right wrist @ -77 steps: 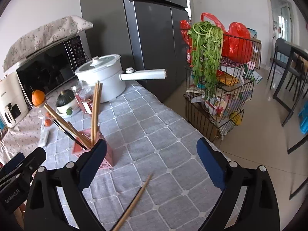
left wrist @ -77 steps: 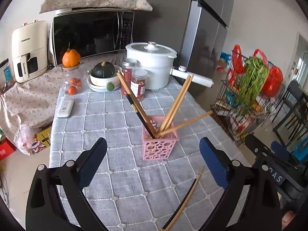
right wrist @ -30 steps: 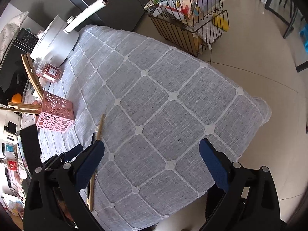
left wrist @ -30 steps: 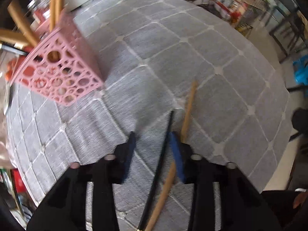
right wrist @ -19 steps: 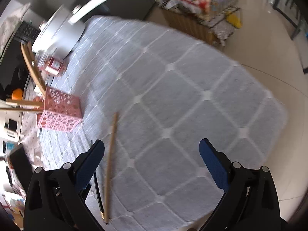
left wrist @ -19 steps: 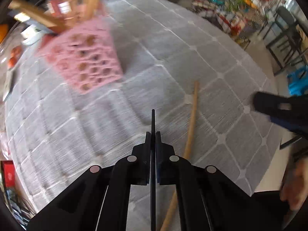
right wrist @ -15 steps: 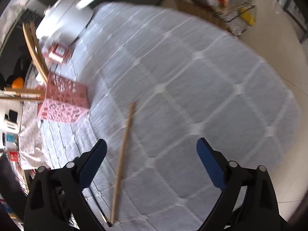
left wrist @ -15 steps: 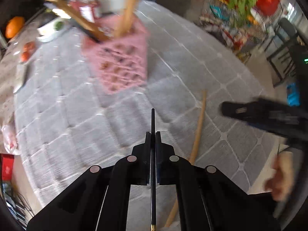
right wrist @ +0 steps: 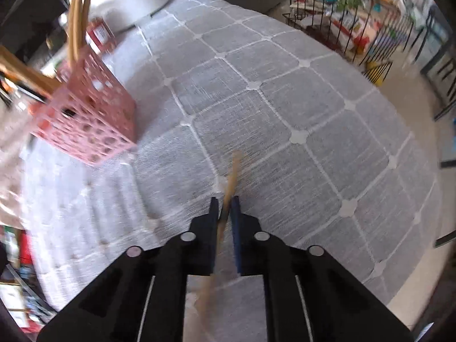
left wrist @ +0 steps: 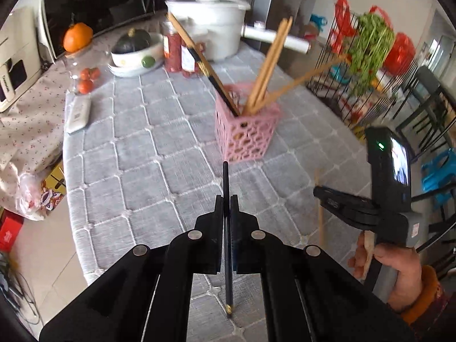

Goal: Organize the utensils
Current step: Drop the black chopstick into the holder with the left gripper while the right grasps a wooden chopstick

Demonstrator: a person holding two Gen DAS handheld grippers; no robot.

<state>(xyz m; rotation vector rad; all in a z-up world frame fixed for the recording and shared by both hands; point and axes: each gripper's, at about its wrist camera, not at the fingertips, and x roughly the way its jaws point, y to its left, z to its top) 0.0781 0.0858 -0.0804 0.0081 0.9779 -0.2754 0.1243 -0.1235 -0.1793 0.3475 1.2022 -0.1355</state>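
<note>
Lifted black chopstick (left wrist: 226,182) in left gripper (left wrist: 226,199)

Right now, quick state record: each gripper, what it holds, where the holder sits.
left gripper: shut on black chopstick, tip pointing toward the holder
right gripper: closed around wooden chopstick; image blurred
pink holder: upright on grey tablecloth, already holds several chopsticks
white pot: behind the holder

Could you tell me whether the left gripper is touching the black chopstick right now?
Touching. The left wrist view shows the left gripper shut on the black chopstick, with both jaws pressed against its shaft.
</note>
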